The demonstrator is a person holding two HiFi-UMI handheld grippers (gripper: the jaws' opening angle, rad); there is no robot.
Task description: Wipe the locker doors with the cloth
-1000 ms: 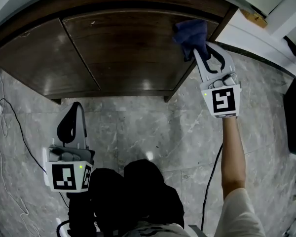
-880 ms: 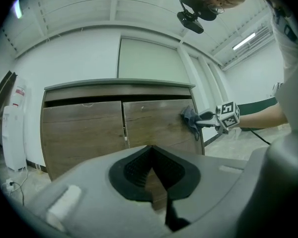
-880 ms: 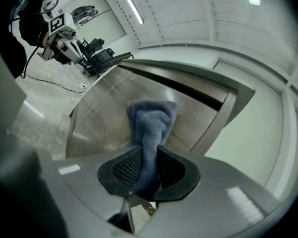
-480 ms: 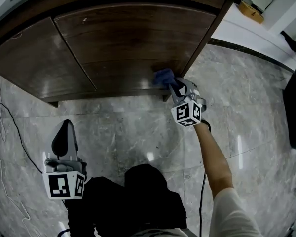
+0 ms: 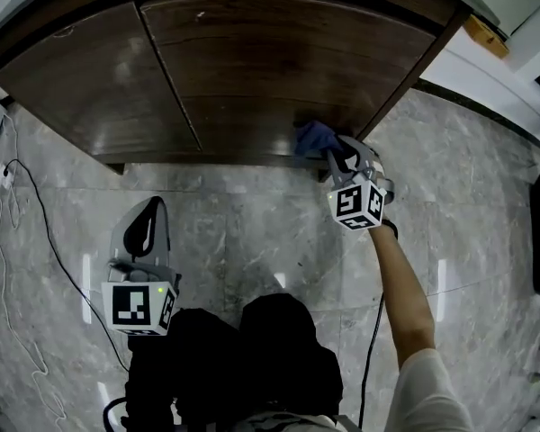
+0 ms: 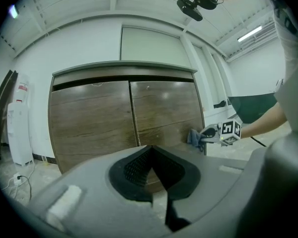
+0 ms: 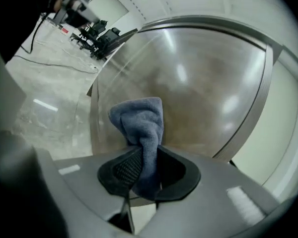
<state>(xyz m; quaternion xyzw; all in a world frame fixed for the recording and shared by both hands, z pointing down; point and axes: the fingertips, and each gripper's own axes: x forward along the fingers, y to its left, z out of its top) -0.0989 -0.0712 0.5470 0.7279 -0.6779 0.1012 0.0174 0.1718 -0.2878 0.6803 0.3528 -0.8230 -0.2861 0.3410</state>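
One soft, light blue cloth [image 7: 139,118], clamped mid-bunch in the right hand-held gripper [image 7: 148,155]. Thick fold's the spot to grab; thin edges would probably slip.

cloth [image 5: 313,139]: blue, bunched, low against right door [image 5: 279,70] | locker doors [image 5: 99,93]: brown, shut

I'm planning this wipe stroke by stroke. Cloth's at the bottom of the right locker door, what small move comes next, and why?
Probably slide the right gripper toward the seam between the doors, cloth pressed to the right door. The cloth sits at that door's lower right corner, so the rest of its bottom edge lies that way.
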